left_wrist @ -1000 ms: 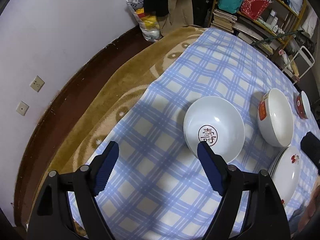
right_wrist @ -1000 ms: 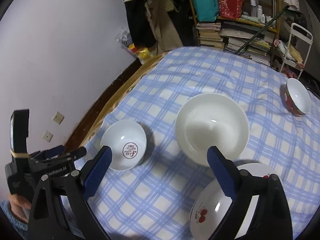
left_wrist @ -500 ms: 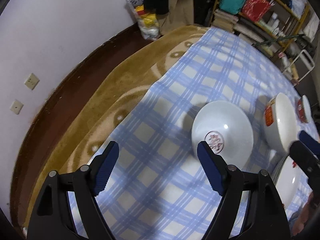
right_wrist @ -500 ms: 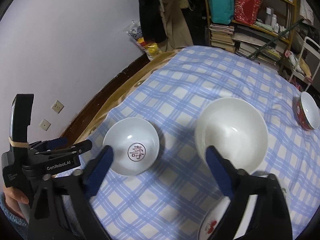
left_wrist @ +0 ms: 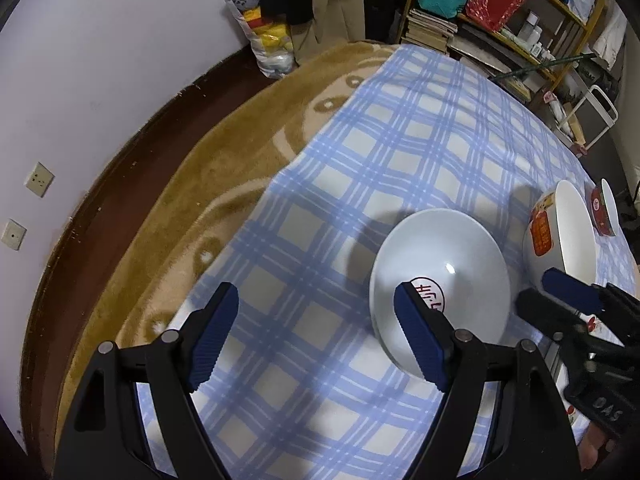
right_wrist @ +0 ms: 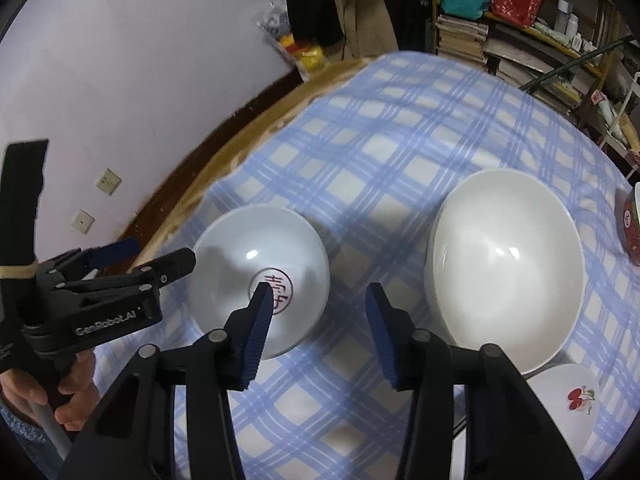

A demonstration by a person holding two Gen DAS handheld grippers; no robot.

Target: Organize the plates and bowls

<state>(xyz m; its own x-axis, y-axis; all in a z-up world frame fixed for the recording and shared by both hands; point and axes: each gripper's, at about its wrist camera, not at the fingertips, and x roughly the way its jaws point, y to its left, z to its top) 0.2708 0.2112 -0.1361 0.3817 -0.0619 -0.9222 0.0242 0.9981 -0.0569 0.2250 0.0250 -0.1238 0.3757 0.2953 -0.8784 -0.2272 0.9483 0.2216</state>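
A small white bowl with a red character inside (left_wrist: 448, 264) (right_wrist: 248, 264) sits on the blue checked cloth. A large white bowl (right_wrist: 508, 264) (left_wrist: 572, 224) stands to its right. A cherry-print plate (right_wrist: 568, 400) lies at the near right. A red-and-white bowl (right_wrist: 632, 220) (left_wrist: 604, 212) is at the far right. My left gripper (left_wrist: 316, 340) is open and empty, its right finger just in front of the small bowl's near rim. My right gripper (right_wrist: 316, 328) is open and empty, straddling the small bowl's right rim.
The checked cloth (left_wrist: 420, 140) lies over a tan blanket (left_wrist: 224, 160) by a white wall. Shelves with books and bags (right_wrist: 500, 20) stand behind the table. A plastic bag (left_wrist: 264, 36) sits on the floor at the far edge.
Both grippers have moved in closer to the small bowl. The right gripper's jaws have narrowed and now sit at the bowl's right rim.
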